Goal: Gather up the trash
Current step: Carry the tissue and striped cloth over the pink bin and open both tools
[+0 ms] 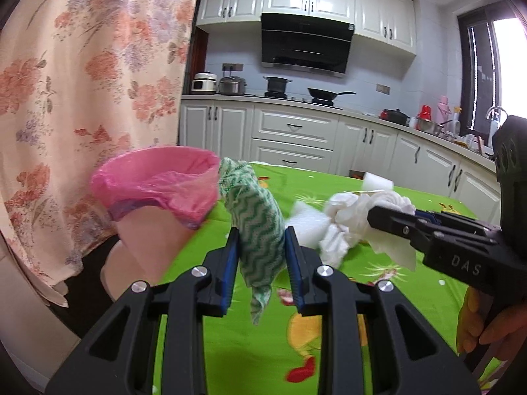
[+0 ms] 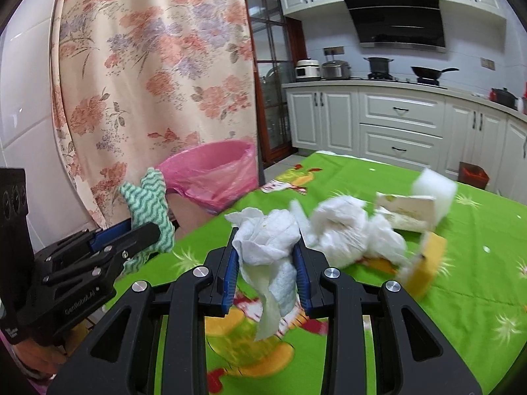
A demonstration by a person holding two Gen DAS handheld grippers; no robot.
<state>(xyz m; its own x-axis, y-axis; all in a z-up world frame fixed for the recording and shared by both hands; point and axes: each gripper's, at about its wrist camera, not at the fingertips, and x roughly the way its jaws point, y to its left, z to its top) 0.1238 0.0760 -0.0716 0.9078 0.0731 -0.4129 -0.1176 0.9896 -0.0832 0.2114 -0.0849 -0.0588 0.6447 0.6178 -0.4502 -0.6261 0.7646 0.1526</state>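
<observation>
Both tongs are loaded. The left gripper [image 1: 262, 247] has its blue pads clamped narrow on a green-and-white zigzag cloth [image 1: 255, 210], whose tail dangles below the jaws. The right gripper [image 2: 266, 256] is pinched on a crumpled white paper towel [image 2: 266, 240], a flap of it drooping toward the green tablecloth [image 2: 461, 296].

From the left tongs, the pink-lined bin [image 1: 158, 181] stands at about ten o'clock, just off the table's edge, in front of a floral curtain [image 1: 82, 65]. I can't see anything lying inside the bag from here. From the right tongs the same bin sits at about eleven o'clock, beyond the left gripper.

So I'd judge the job only part done: two pieces are lifted but not yet dropped in. Plenty remains on the table: a heap of white tissue [image 2: 346, 227] at one o'clock of the right tongs, a white foam block [image 2: 433, 187] and a torn wrapper [image 2: 406, 212] farther out, a yellow sponge [image 2: 425, 266] at two o'clock.
</observation>
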